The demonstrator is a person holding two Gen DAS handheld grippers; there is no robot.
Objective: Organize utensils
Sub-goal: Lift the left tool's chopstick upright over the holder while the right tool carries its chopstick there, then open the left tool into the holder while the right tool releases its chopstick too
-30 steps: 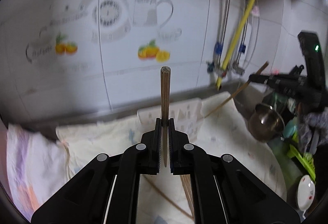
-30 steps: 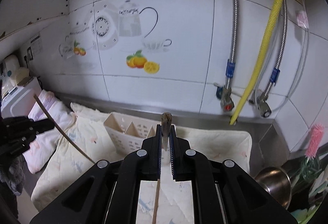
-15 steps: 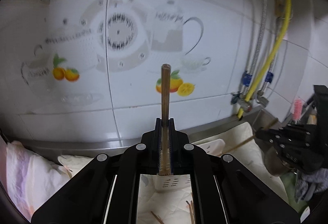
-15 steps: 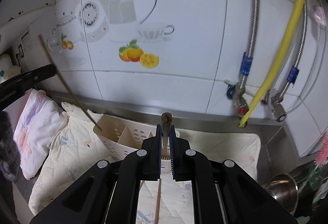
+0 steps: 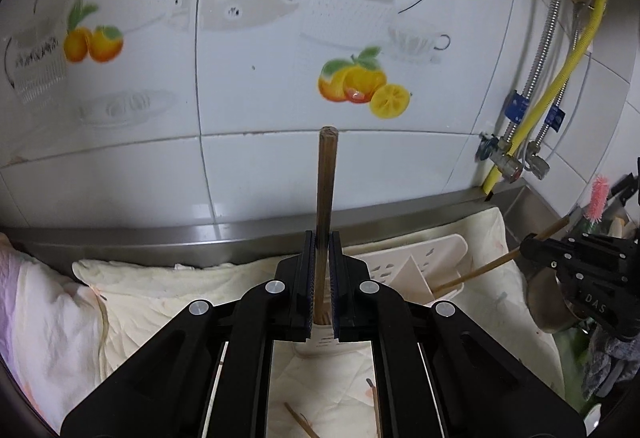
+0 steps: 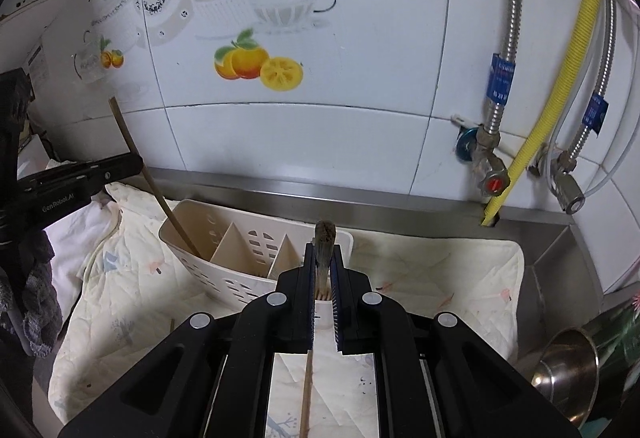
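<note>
Left hand-held gripper (image 5: 321, 278) clamping chopstick (image 5: 326, 213), its tip resting in end compartment of cream utensil caddy (image 6: 240, 238). Right hand-held gripper (image 6: 323, 278) pinching second chopstick (image 6: 323, 238) over caddy's opposite end. Loose chopsticks (image 5: 300, 420) lying on padded cloth (image 6: 440, 278).

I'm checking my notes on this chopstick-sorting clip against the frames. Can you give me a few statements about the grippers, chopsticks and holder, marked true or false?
1. The left gripper is shut on a chopstick. True.
2. The right gripper is open, holding nothing. False: it is shut on its own chopstick.
3. The left chopstick's lower end reaches into the leftmost compartment of the utensil holder. True, as the right wrist view shows.
4. The utensil holder is round and made of metal. False: it is a cream plastic holder with dividers and slotted walls.
5. Loose chopsticks lie on the cloth. True.
</note>
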